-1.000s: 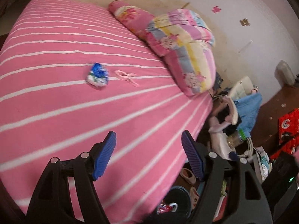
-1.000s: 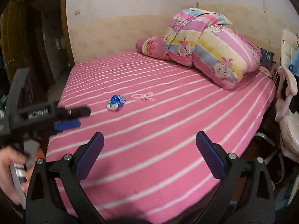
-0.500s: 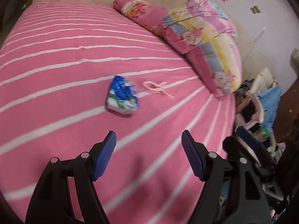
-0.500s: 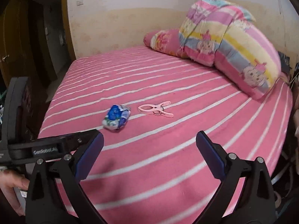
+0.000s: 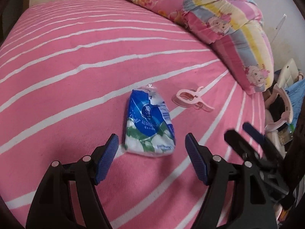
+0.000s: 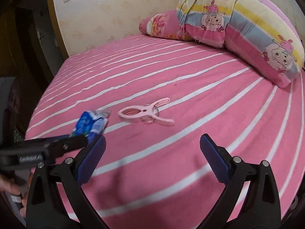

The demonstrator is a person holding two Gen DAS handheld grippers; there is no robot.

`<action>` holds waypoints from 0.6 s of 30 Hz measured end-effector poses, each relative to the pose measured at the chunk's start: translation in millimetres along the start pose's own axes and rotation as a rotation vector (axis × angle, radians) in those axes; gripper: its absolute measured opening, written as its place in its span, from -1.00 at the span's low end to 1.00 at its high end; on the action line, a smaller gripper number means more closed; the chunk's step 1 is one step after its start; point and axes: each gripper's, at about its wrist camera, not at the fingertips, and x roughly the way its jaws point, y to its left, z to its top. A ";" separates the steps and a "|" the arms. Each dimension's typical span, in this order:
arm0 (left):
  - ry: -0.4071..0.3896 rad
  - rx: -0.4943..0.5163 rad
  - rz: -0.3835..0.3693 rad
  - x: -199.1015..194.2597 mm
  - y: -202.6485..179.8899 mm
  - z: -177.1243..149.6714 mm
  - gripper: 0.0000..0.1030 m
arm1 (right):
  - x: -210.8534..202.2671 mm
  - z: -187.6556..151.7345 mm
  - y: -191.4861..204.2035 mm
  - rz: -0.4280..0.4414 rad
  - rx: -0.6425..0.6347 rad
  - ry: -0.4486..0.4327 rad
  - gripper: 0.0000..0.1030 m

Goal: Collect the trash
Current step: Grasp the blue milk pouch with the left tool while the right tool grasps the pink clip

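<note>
A blue and white wrapper (image 5: 149,123) is lying on the pink striped bed (image 5: 66,72), just beside a pink clip (image 5: 192,100). The left gripper (image 5: 151,157) is hanging just in front of the wrapper, fingers wide, holding nothing. The right gripper (image 6: 152,158) is pointing at the clip, fingers wide too, holding nothing.

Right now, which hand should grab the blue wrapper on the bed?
Left. The left gripper is open with the blue wrapper lying just ahead between its fingers. The right gripper faces the pink clip instead.
</note>
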 end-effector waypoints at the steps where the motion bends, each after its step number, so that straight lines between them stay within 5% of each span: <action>1: 0.004 0.004 0.008 3.7 -0.5 1.0 0.36 | 8.1 3.7 -2.6 -0.003 -0.006 0.006 0.89; 12: -0.016 0.057 0.051 27.0 -10.6 17.8 0.35 | 52.7 23.1 -16.0 0.002 -0.058 0.058 0.85; 18: -0.005 0.161 0.140 35.9 -25.1 16.1 0.19 | 81.8 24.7 -18.5 0.038 -0.067 0.175 0.52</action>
